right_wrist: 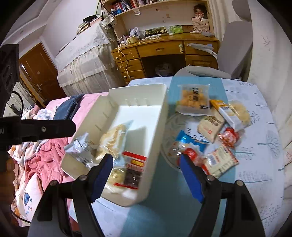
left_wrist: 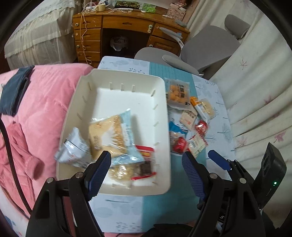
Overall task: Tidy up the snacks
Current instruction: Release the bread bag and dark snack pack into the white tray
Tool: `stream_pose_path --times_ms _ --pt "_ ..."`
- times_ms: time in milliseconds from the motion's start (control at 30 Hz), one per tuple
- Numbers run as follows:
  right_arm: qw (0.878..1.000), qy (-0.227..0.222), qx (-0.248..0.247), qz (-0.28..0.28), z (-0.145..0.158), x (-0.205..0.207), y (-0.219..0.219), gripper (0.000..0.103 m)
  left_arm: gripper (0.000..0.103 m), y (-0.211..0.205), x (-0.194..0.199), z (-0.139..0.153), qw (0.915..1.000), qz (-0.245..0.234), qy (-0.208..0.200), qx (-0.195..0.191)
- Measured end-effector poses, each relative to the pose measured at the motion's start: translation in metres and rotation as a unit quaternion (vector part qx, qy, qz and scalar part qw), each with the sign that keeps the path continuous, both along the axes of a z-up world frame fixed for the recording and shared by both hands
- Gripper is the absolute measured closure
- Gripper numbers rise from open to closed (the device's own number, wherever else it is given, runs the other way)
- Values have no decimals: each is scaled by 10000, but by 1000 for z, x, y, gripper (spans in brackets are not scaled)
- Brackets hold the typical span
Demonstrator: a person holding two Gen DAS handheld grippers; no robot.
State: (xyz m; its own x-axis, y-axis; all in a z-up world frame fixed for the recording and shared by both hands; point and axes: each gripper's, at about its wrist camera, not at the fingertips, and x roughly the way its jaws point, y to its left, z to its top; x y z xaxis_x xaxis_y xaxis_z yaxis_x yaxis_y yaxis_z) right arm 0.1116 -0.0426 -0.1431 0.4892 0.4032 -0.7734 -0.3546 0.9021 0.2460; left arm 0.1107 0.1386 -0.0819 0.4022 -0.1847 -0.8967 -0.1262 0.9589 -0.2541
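Both grippers, left gripper [left_wrist: 146, 162] and right gripper [right_wrist: 146, 162], are wide and empty. Some snacks lie in the white bin [left_wrist: 160, 83]. Next, grab a snack from the pile [right_wrist: 215, 124] at frame right.

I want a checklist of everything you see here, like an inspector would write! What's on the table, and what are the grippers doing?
Surface: small table with a pale blue, tree-print cloth.
Job's things: white bin holding about four snack packets; more snack packets lie loose on the cloth to its right.
Clutter: nothing seen on the table besides snacks.
Grippers: left gripper open over the bin's near end, nothing between its fingers; right gripper open, straddling the bin's right wall, holding nothing.
Cables: white cord hanging down the wooden desk; black cable over the pink bedding.
Surroundings: grey chair, bookshelf, door.
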Motion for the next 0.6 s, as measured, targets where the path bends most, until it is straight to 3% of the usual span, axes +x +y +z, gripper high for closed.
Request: stream_pose_path --times_ms 333,600 --pt "9994 103 -167 294 -5 9 -53 27 24 -58 -7 -25 9958 597 413 -561" --pt "9966 178 -532 597 -26 22 -93 27 24 -95 -5 -46 9852 1388 624 -782"
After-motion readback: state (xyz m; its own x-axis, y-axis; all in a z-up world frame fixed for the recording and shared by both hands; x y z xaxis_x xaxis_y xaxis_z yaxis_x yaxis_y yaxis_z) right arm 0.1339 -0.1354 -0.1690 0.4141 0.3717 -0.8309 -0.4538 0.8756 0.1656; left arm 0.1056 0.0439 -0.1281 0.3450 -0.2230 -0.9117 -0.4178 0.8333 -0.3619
